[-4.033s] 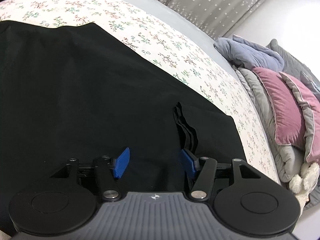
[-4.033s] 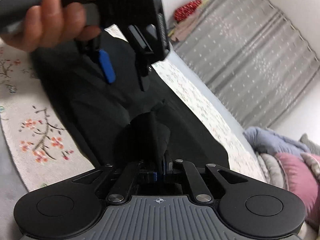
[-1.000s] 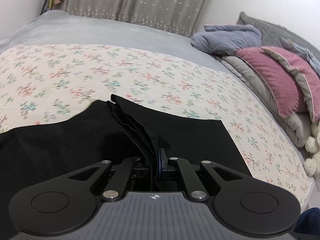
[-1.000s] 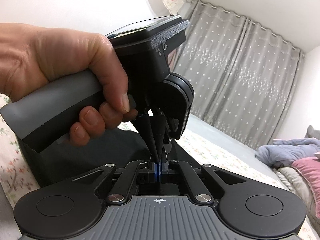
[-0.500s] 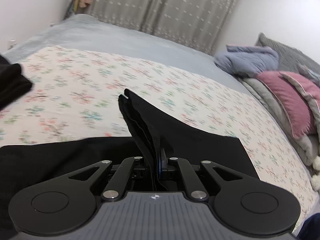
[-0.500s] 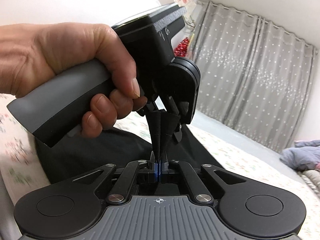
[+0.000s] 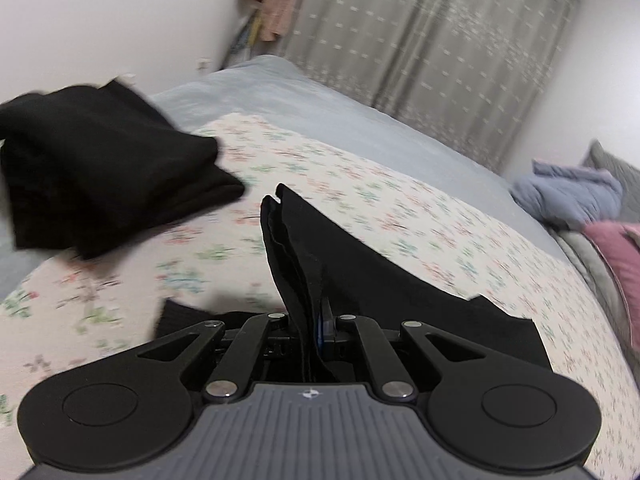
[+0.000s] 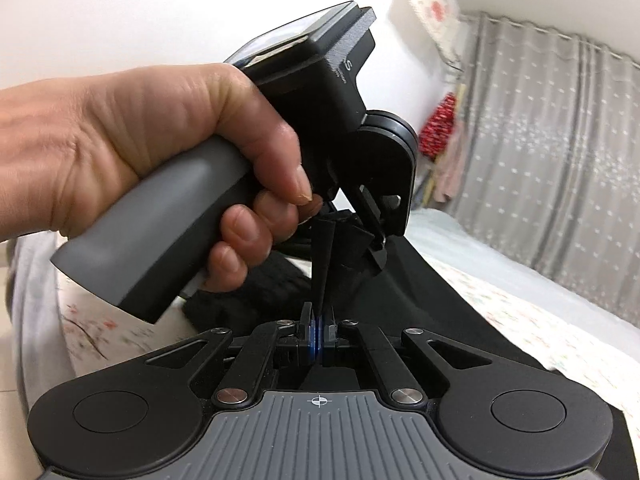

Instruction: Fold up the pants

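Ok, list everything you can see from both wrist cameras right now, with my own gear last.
pants: one, black, edge pinched in both grippers, the rest trailing on the floral cover
folded garment: one, black, on the cover at far left
floral cover: one, cream with small flowers, spread over the bed
grey sheet: one, pale grey, beyond the cover
curtain: one, grey, dotted, back wall
hanging clothes: a few, red and pink, in the corner
blanket: one, blue-grey, bunched at right
pillow: one, pink, right edge
left hand-held gripper: black, shut on the pants
right hand-held gripper: black, shut on the pants
left hand: one, gripping the grey handle
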The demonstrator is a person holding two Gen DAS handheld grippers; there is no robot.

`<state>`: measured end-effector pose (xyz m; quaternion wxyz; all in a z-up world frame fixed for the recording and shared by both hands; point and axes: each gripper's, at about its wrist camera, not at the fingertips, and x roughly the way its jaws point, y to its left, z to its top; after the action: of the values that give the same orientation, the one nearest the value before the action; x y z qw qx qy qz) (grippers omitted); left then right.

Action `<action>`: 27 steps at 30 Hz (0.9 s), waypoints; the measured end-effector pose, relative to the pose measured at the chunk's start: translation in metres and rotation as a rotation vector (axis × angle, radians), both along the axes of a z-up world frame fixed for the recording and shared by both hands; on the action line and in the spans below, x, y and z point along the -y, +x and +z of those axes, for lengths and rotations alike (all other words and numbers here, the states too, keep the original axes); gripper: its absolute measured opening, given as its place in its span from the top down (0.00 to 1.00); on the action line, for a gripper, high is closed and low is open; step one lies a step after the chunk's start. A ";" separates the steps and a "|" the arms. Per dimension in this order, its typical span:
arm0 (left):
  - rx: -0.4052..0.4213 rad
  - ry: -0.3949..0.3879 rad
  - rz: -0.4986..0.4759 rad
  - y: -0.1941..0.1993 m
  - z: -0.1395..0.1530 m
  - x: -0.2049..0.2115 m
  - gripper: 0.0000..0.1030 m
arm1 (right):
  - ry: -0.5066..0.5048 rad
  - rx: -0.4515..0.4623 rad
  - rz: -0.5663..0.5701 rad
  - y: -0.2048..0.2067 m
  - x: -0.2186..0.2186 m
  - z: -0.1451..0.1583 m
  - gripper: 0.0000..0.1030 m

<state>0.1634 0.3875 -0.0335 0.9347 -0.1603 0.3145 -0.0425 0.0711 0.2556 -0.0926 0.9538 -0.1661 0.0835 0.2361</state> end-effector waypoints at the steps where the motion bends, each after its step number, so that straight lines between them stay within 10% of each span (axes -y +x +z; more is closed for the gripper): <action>1: -0.005 0.000 0.011 -0.001 -0.002 -0.005 0.94 | -0.004 -0.006 0.012 0.000 -0.006 -0.002 1.00; 19: -0.047 0.009 0.026 -0.004 -0.021 -0.028 0.93 | -0.024 -0.086 0.046 0.014 -0.027 0.005 1.00; 27: 0.022 -0.111 -0.037 -0.013 -0.009 -0.029 0.93 | 0.159 -0.158 0.011 0.048 0.007 0.029 1.00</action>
<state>0.1505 0.4162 -0.0426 0.9268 -0.2053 0.3043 -0.0790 0.1191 0.2482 -0.0638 0.9531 -0.0711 0.1386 0.2596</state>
